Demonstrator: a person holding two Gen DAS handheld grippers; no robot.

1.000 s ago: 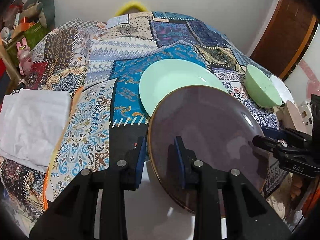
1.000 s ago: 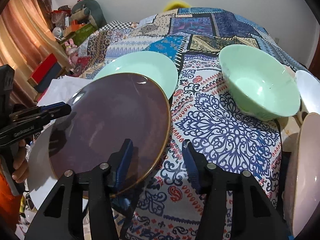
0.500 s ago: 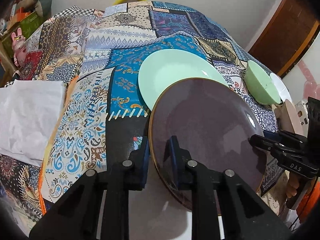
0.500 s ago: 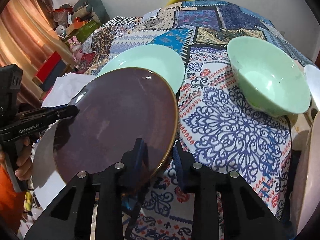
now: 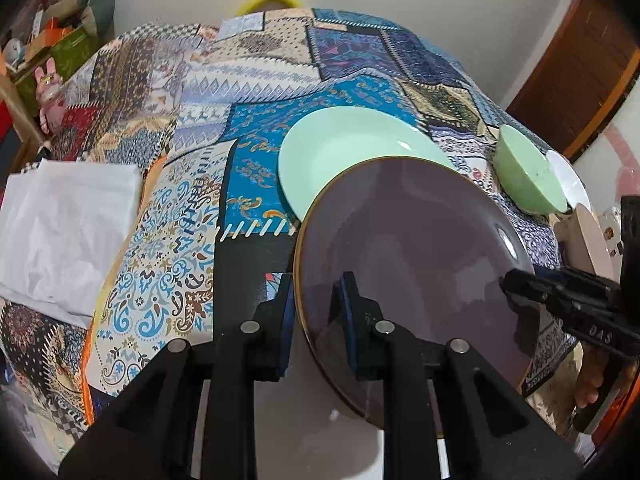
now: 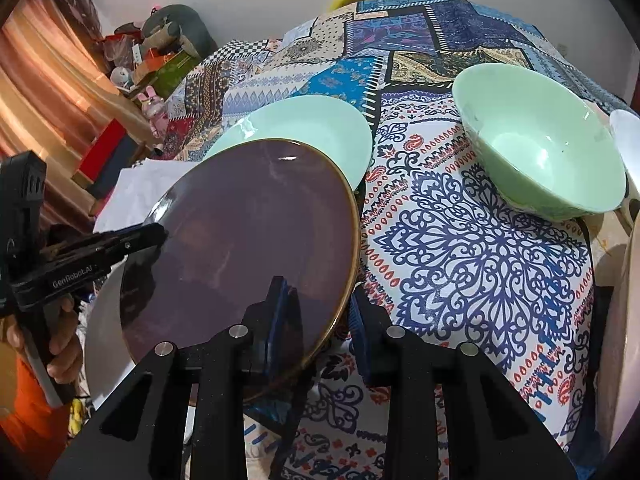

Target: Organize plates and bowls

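A dark purple plate with a gold rim is held tilted above the patterned cloth. My left gripper is shut on its left rim. My right gripper is shut on its right rim. A mint green plate lies flat just beyond it. A mint green bowl sits to the right. A white plate lies under the purple one near the front edge.
A white dish sits behind the green bowl. A pinkish plate stands at the right edge. A folded white cloth lies at the left. Toys and boxes are at the far left.
Both grippers have closed on the purple plate's rim from opposite sides. The plate has tilted and risen slightly toward the green plate.
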